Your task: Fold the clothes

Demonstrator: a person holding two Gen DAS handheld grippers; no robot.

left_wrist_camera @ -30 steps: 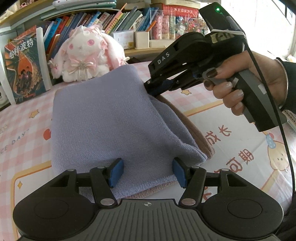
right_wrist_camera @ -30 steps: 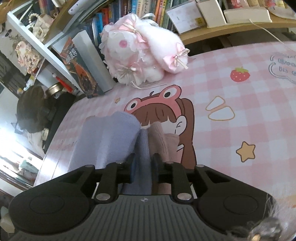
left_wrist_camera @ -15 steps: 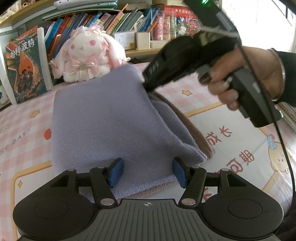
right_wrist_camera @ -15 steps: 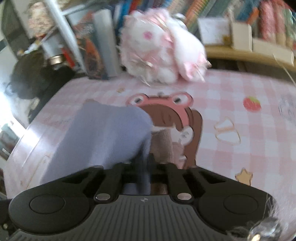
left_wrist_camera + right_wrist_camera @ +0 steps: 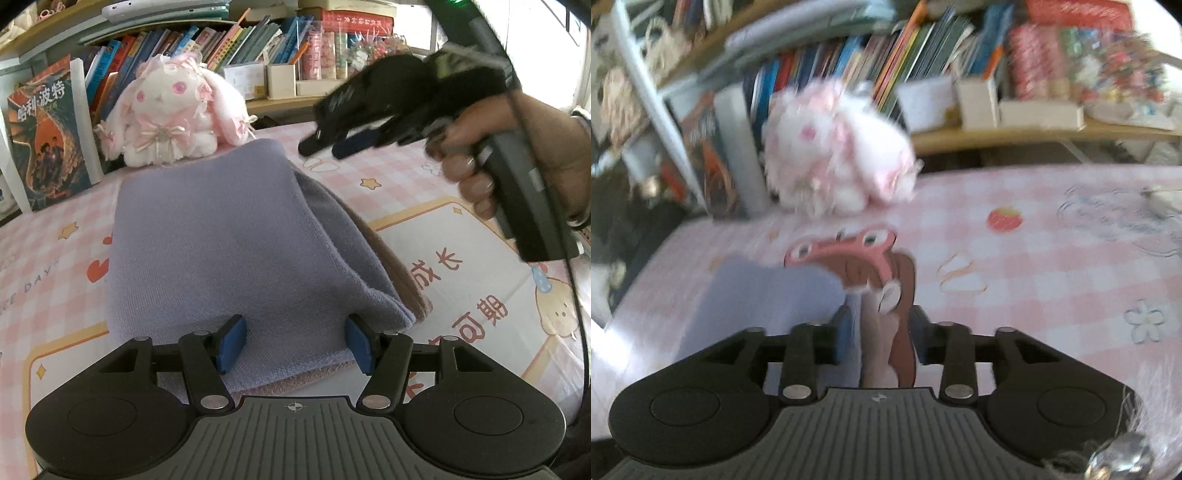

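1. Lavender knit garment (image 5: 236, 236): lies folded flat on the pink checked table cover (image 5: 461, 258), in front of the plush rabbit (image 5: 173, 110) and the bookshelf (image 5: 221, 40). It rests on a brown-pink garment (image 5: 391, 266), whose edge shows along its right and near sides.
2. Left gripper (image 5: 291, 343): jaws wide apart, one blue pad (image 5: 231, 343) on each side of the stack's near edge; whether the pads touch the cloth cannot be told.
3. Right gripper (image 5: 325, 144): held in the person's right hand (image 5: 517, 147), raised clear of the stack's far right corner. It is motion-blurred; its own view shows the jaws apart with nothing clamped between them.
4. Step in hand (judgement): the fold appears complete and the cloth released.
5. Next move (judgement): either squaring the stack's edges, or moving both grippers away; any further grasp calls for closing on the full thickness of an edge, so that the layers do not slide apart.
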